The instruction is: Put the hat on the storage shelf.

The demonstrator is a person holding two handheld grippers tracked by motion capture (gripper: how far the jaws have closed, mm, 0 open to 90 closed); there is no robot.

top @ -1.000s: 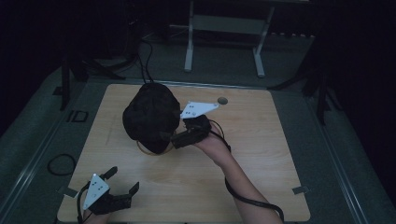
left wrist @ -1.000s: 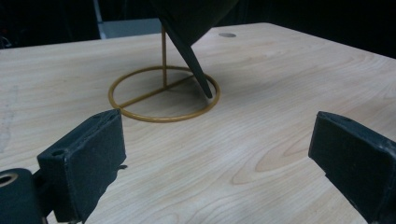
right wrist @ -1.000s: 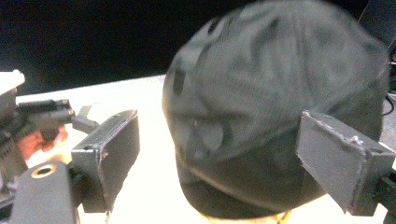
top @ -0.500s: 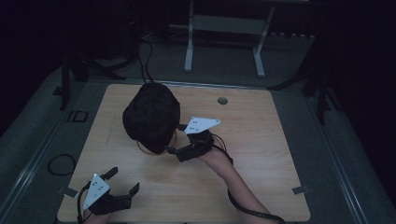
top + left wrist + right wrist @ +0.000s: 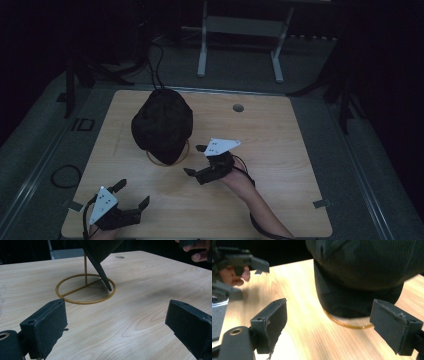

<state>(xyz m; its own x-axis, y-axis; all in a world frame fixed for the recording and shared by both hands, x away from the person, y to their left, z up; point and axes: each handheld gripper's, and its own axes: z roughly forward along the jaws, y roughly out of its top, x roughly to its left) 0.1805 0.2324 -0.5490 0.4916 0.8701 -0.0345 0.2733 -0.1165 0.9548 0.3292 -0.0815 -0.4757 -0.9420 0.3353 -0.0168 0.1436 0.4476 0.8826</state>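
Dark cap (image 5: 162, 125) sits on a gold wire stand (image 5: 85, 288), left of centre on the wooden tabletop (image 5: 280, 135), toward the far edge. Stand base is a flat ring with a crossbar and one upright post; the cap's brim (image 5: 98, 267) slopes down inside the ring, tip at or just above the wood, contact unclear. Right gripper (image 5: 196, 161): jaws wide apart, empty, just right of the stand and pointing at it, not touching the cap. In the right gripper view the cap (image 5: 364, 272) fills the space ahead between the jaws, ring edge (image 5: 348, 323) showing under it. Left gripper (image 5: 131, 194): jaws also apart, empty, at the near-left corner of the tabletop, well apart from the stand, aimed toward it. Small round grommet hole (image 5: 238, 107) near the far edge, right of the cap.
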